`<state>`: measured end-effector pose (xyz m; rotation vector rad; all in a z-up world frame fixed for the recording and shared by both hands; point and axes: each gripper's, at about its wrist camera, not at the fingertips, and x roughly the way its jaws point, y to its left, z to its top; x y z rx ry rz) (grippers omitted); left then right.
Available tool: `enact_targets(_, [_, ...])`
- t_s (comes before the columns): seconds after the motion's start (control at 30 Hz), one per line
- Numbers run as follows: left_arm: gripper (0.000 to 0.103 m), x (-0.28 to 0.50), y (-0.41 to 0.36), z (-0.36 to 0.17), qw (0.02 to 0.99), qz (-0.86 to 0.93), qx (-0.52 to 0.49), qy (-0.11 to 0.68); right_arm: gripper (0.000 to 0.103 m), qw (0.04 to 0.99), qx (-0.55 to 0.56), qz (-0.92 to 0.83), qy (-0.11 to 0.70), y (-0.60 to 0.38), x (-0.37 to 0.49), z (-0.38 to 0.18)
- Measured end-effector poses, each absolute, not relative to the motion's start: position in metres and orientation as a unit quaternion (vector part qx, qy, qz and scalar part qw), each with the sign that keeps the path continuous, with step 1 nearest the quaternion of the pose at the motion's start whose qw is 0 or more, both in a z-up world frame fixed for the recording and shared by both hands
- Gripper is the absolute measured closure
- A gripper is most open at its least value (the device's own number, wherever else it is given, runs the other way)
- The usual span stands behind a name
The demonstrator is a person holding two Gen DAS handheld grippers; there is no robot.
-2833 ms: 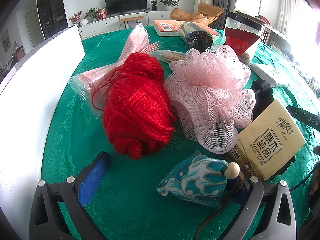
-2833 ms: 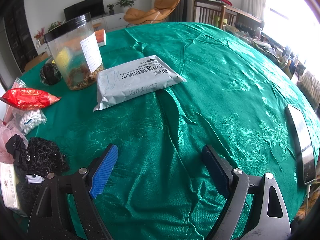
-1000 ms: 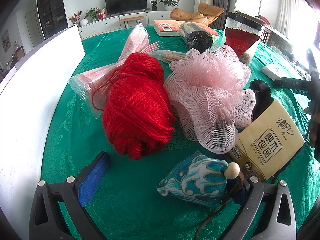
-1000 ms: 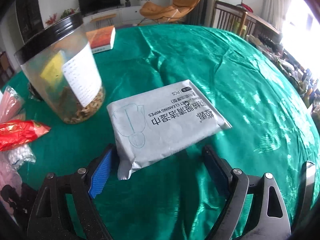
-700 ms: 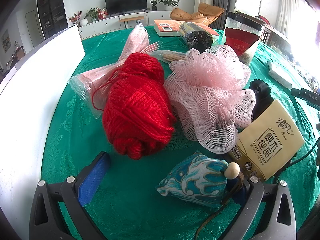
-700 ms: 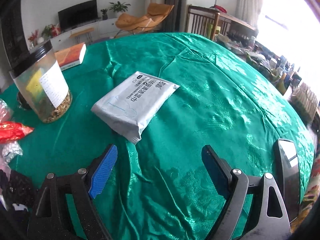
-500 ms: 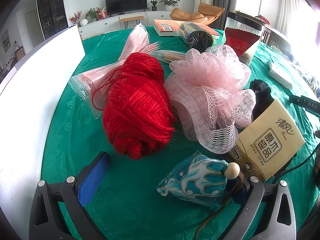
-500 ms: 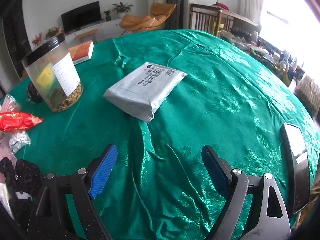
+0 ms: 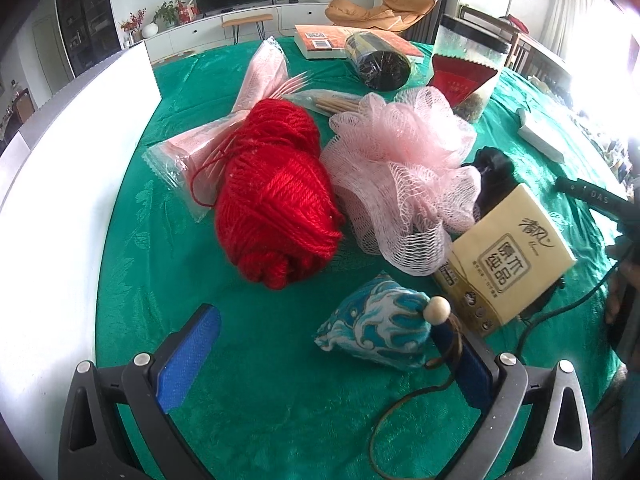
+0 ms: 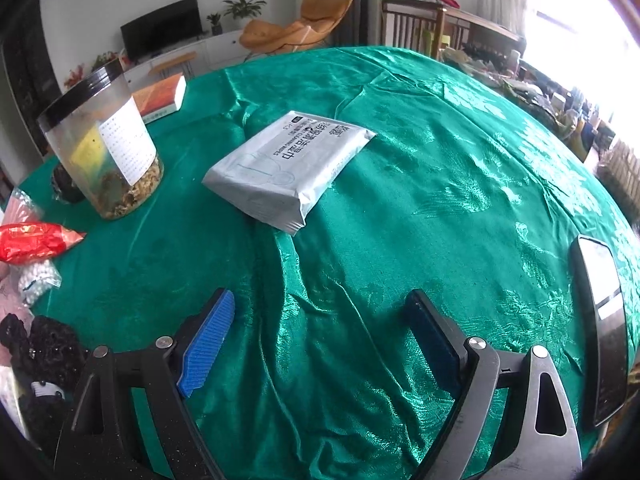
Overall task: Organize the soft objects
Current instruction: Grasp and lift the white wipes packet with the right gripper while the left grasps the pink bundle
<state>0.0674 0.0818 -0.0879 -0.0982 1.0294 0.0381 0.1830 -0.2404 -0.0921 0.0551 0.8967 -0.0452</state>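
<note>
A: Where do the left tongs [image 9: 332, 344] stand?

B: Wide apart and holding nothing, low over the green table [image 9: 132, 248]. The blue pouch [image 9: 378, 330] lies just ahead of them, up against their right finger, its wooden bead [image 9: 439, 305] and brown cord [image 9: 404, 408] trailing back past that finger. Ahead sit the red yarn ball [image 9: 276, 192] and the pink mesh sponge [image 9: 404, 176], touching each other; the tissue pack [image 9: 506, 260] leans ahead and right, over a black lacy bundle [image 9: 494, 176].

A: And the right tongs [image 10: 320, 332]?

B: Also spread wide and empty. The grey wipes pack [image 10: 292, 164] lies ahead of them, slightly left, apart from both fingers.

A: How would these handle?

B: My guess: all light. The yarn and sponge will squash, so take them across the middle and close deep. The pouch looks stuffed and floppy; grip its body, not the cord, which could snag. The wipes pack is soft with slick film, so pinch across its short width near the closest end.

A: Room to move?

B: Ahead and right of the right tongs the cloth is bare, though wrinkled, and a phone [image 10: 600, 320] lies by the table edge at far right. Left of them stand a clear jar [image 10: 104, 148] and a red packet [image 10: 36, 240]. A white board [image 9: 60, 184] walls off the left of the left tongs, so that side is tight.
</note>
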Motion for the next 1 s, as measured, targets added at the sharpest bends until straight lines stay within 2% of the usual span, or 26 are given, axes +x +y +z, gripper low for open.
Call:
enact_targets(0.23, [0.0, 0.074, 0.093, -0.032, 0.877, -0.026, -0.09, 0.47, 0.013, 0.901, 0.026, -0.022, 0.433, -0.24, 0.183, -0.092])
enact_targets(0.43, [0.0, 0.104, 0.092, -0.011, 0.869, -0.043, -0.069, 0.489, 0.013, 0.9, 0.023, -0.022, 0.434, -0.239, 0.183, -0.093])
enact_targets(0.67, [0.0, 0.151, 0.123, 0.032, 0.883, -0.037, -0.081, 0.462, 0.013, 0.9, 0.023, -0.022, 0.434, -0.239, 0.183, -0.093])
enact_targets(0.87, [0.0, 0.219, 0.15, -0.007, 0.856, 0.027, -0.036, 0.515, 0.013, 0.902, 0.032, -0.016, 0.431, -0.241, 0.182, -0.093])
enact_targets(1.0, [0.0, 0.252, 0.15, -0.051, 0.832, 0.022, -0.028, 0.553, 0.015, 0.904, 0.173, 0.022, 0.391, -0.276, 0.173, -0.083])
